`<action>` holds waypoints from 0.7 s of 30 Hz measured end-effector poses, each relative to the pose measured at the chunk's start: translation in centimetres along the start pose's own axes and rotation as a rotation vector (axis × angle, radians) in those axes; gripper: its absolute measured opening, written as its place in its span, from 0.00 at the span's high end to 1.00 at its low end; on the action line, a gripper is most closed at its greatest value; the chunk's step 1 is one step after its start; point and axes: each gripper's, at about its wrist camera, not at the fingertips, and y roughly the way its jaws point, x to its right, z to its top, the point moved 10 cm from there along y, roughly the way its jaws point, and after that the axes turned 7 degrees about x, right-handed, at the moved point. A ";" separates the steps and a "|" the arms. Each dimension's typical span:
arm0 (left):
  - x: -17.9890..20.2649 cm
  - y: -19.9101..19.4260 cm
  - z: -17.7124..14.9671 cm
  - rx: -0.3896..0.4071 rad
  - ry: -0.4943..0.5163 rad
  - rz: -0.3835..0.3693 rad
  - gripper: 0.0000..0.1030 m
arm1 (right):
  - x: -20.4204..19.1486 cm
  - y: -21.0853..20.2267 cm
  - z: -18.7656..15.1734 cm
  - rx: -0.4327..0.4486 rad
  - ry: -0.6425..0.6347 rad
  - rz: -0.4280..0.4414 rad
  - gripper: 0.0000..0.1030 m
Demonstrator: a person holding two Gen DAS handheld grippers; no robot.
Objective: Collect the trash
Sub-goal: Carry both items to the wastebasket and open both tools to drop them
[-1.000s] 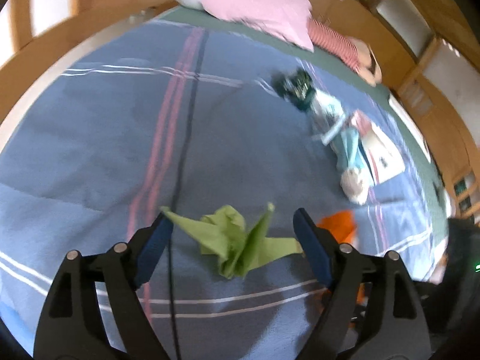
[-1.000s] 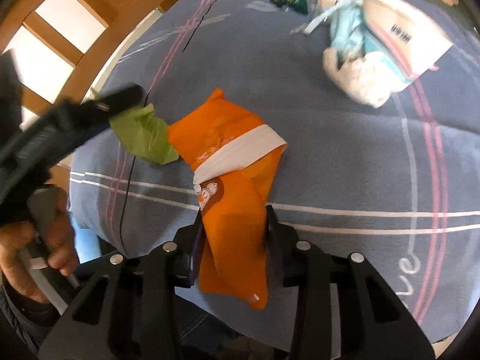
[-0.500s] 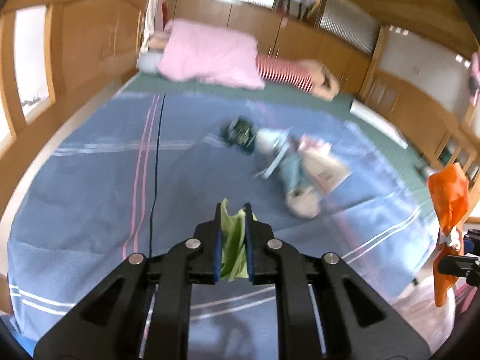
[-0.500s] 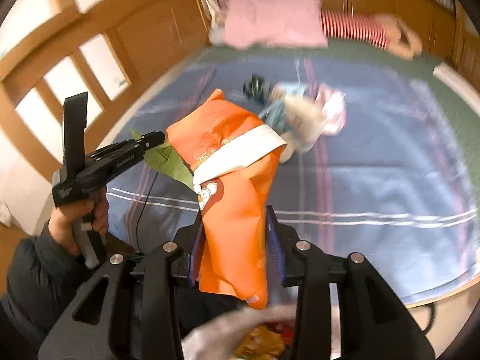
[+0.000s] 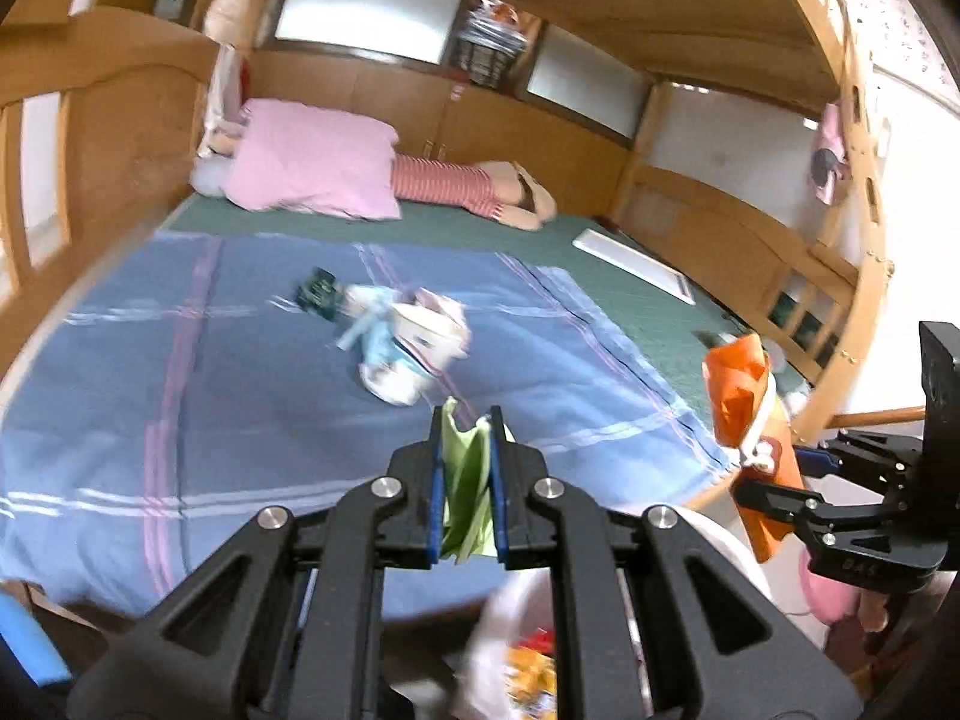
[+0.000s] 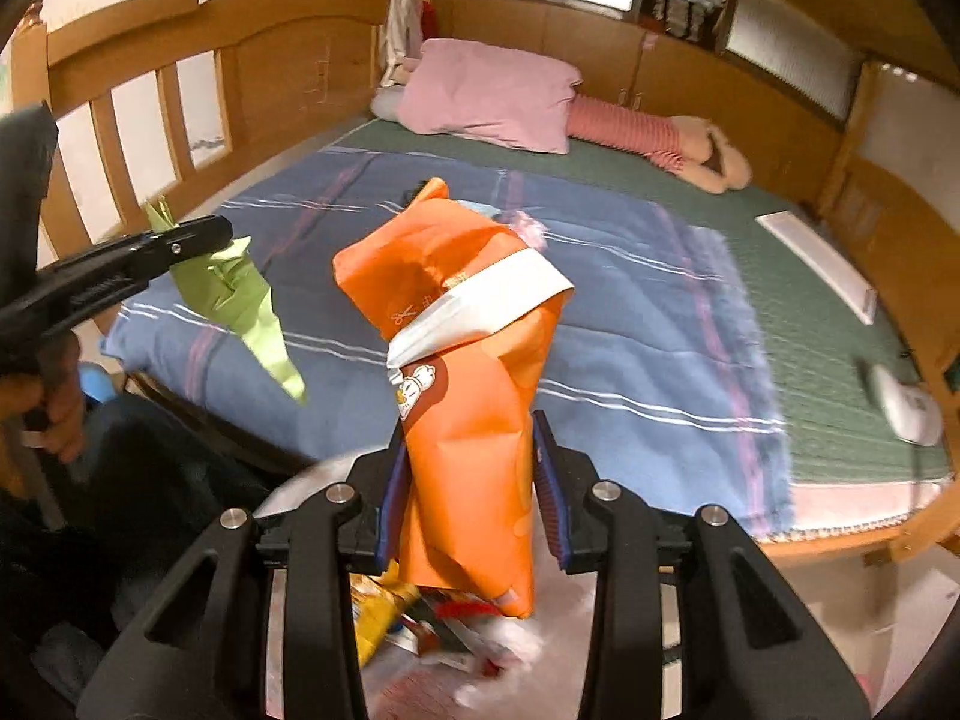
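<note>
My left gripper [image 5: 467, 420] is shut on a crumpled green paper [image 5: 465, 480], held in the air off the bed's near edge; the paper also shows hanging from that gripper in the right wrist view [image 6: 240, 300]. My right gripper [image 6: 471, 450] is shut on an orange snack bag with a white band [image 6: 468, 360], held upright; the bag also shows at the right of the left wrist view [image 5: 750, 420]. Below both grippers is a white-lined trash bin [image 6: 480, 648] holding colourful wrappers. More trash [image 5: 402, 348], a pile of light-blue and white wrappers and a dark green packet [image 5: 318, 294], lies on the blue blanket.
The bed has a blue striped blanket [image 5: 180, 390] over a green mat [image 5: 630, 300], a pink pillow [image 5: 312, 168] and a striped plush toy [image 5: 480, 192] at the far end. Wooden rails [image 6: 180, 108] surround the bed. A white flat object [image 6: 822, 258] lies on the mat at the right.
My left gripper closed on the green paper and lifted it off the blanket. Both grippers drew back from the bed, and the bin now shows beneath them.
</note>
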 end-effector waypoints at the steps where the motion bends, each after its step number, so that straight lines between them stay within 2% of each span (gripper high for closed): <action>1: 0.5 0.0 -0.5 -0.010 0.009 0.001 0.88 | 0.3 -0.7 -0.4 0.006 -0.012 -0.017 0.63; 7: 4.5 -0.8 -2.8 -0.047 0.069 -0.032 0.88 | 1.4 -2.5 -1.9 0.014 -0.020 -0.040 0.63; 15: 8.1 -0.9 -4.8 -0.090 0.133 -0.083 0.87 | 3.0 -3.5 -4.8 -0.030 -0.017 -0.052 0.62; 18: 8.6 -0.3 -5.5 -0.112 0.136 -0.093 0.87 | 3.7 -4.0 -5.3 -0.017 0.016 -0.059 0.48; 20: 8.7 0.0 -6.1 -0.132 0.130 -0.097 0.86 | 4.2 -4.2 -5.3 -0.005 0.032 -0.071 0.44; 21: 8.8 0.2 -6.4 -0.145 0.124 -0.104 0.79 | 4.4 -4.2 -5.3 -0.001 0.037 -0.077 0.44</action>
